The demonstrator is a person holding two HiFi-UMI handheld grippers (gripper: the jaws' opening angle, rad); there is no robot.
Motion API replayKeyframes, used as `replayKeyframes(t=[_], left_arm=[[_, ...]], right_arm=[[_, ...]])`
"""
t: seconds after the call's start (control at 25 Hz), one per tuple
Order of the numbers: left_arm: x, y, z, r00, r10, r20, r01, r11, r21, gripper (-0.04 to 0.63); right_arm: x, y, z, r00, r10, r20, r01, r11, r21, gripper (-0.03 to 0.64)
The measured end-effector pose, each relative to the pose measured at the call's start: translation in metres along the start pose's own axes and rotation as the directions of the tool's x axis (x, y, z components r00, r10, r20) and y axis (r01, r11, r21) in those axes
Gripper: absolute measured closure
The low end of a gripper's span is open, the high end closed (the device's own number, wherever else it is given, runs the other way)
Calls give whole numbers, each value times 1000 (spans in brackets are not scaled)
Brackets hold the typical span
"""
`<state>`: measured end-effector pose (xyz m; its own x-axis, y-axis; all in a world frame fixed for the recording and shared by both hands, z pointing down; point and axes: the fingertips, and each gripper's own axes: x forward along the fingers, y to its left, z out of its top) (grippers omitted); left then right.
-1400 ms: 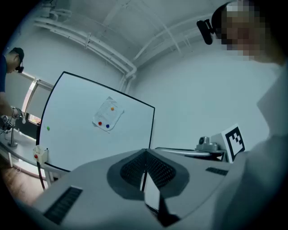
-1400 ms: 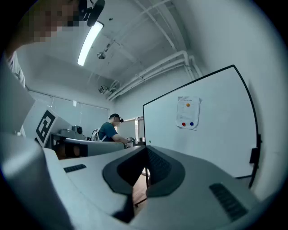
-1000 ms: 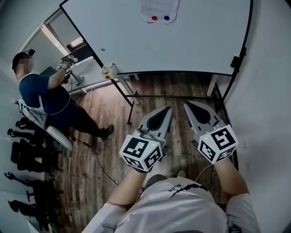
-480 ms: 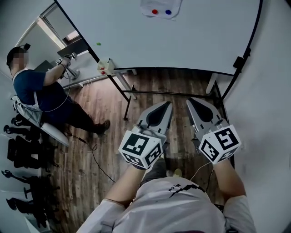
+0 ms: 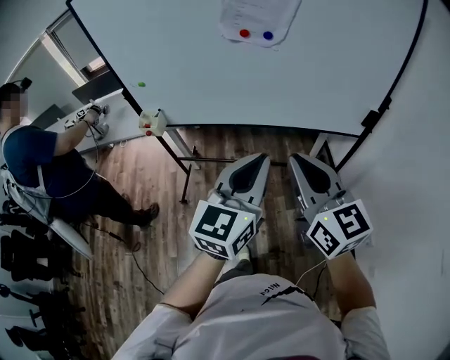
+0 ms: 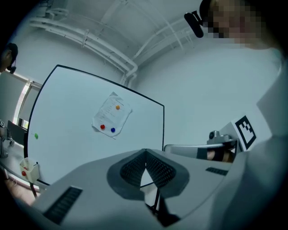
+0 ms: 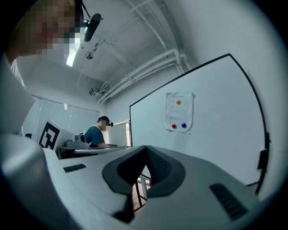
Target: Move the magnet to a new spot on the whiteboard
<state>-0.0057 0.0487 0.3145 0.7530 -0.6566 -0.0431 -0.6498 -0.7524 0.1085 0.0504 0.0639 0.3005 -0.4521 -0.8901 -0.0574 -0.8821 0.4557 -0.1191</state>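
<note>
A whiteboard (image 5: 211, 63) on a stand faces me. A paper sheet (image 5: 256, 21) is pinned to it by a red magnet (image 5: 244, 33) and a blue magnet (image 5: 268, 35). The left gripper view also shows an orange magnet (image 6: 118, 107) at the sheet's top and a green magnet (image 6: 36, 135) alone near the board's left edge. My left gripper (image 5: 260, 157) and right gripper (image 5: 295, 158) are held side by side well short of the board. Each is shut with nothing between its jaws.
A seated person (image 5: 35, 155) works at a desk to the left. A small box (image 5: 152, 122) hangs at the board's lower left corner and a black clamp (image 5: 370, 117) sits on its right edge. The stand's legs (image 5: 184, 165) rest on wooden floor. Dark equipment (image 5: 28, 246) lines the left wall.
The whiteboard has come nearer and fills more of the head view, and the seated person has slid toward the left edge. Both grippers stay shut, side by side.
</note>
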Motion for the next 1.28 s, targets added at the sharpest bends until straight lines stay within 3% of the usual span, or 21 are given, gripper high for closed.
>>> replayKeyframes(t=[0.4, 0.72, 1.28], left_arm=[[50, 90, 13, 999, -43, 3, 43, 997, 66, 584], [93, 134, 18, 1000, -20, 19, 18, 996, 91, 584], [208, 195, 54, 985, 146, 94, -163, 965, 203, 584]], right_arm=[[94, -18, 0, 998, -69, 13, 69, 998, 5, 604], [136, -47, 1, 996, -86, 9, 85, 996, 7, 604], [226, -136, 26, 996, 77, 41, -77, 997, -5, 604]])
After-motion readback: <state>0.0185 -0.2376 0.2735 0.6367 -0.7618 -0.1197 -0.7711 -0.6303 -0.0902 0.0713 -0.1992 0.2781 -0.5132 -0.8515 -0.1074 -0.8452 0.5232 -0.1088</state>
